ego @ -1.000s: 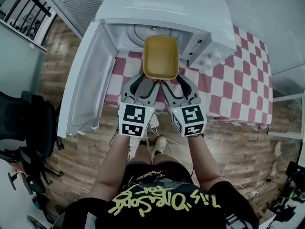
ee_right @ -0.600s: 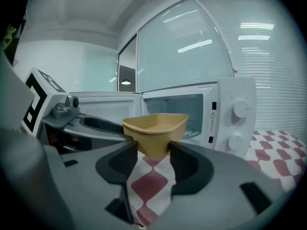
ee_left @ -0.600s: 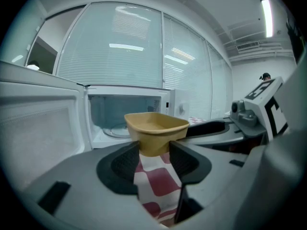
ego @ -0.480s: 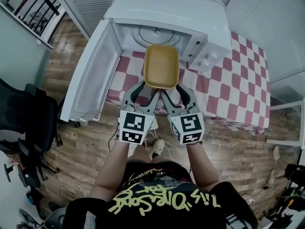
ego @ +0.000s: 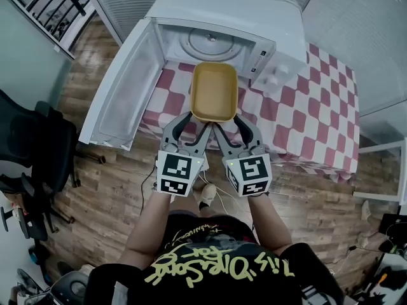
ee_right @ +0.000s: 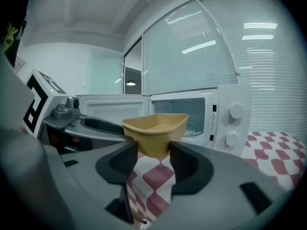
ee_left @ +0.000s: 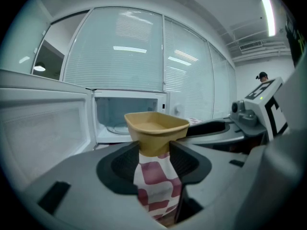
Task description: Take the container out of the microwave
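Observation:
A yellow rectangular container (ego: 214, 91) hangs above the red-and-white checked tablecloth (ego: 305, 116), just in front of the open white microwave (ego: 210, 43). My left gripper (ego: 194, 121) is shut on its near left corner and my right gripper (ego: 226, 121) on its near right corner. In the left gripper view the container (ee_left: 156, 126) sits pinched between the jaws, with the microwave (ee_left: 127, 116) cavity behind it. The right gripper view shows the container (ee_right: 154, 128) held the same way, beside the microwave's knobs (ee_right: 235, 111). The glass turntable (ego: 213, 42) inside is bare.
The microwave door (ego: 124, 88) stands swung wide to the left, out over the table's edge. A black office chair (ego: 32, 151) is on the wooden floor at the left. Cables (ego: 213, 192) lie on the floor by the person's feet.
Both grippers have drawn the container back out of the microwave cavity toward the person; it now sits clear of the opening, over the tablecloth.

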### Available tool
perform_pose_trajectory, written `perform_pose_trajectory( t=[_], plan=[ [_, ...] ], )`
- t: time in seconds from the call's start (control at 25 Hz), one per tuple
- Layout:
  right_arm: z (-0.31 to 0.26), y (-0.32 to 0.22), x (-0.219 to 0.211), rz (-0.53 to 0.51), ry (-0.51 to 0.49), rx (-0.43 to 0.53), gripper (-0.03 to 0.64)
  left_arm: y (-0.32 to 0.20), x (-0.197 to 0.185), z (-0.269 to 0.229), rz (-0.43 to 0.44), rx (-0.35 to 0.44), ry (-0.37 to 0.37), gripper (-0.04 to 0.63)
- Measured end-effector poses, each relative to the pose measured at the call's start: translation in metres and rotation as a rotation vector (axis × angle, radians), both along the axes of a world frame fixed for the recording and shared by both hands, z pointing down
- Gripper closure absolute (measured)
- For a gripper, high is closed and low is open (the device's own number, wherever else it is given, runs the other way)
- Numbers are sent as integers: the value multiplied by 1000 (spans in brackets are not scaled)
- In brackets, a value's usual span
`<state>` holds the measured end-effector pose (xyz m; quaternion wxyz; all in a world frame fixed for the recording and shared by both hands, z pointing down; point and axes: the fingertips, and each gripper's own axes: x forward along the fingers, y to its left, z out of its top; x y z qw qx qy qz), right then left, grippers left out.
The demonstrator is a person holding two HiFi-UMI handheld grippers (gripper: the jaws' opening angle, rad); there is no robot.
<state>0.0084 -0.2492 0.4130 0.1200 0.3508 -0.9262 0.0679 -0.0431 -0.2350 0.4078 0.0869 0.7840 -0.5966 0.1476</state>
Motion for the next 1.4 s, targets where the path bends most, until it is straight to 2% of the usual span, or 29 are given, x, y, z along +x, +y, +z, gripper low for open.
perform_pose_trajectory(
  t=[0.6, 0.88, 1.4],
  plan=[
    [-3, 23, 16, 2, 2, 7, 403, 23, 16, -3, 13, 12, -9, 394],
    [-6, 38, 14, 9, 11, 17, 403, 37, 14, -4, 25, 8, 8, 394],
    [-17, 81, 6, 41, -1, 19, 407, 78, 6, -17, 58, 19, -13, 394]
  ],
)
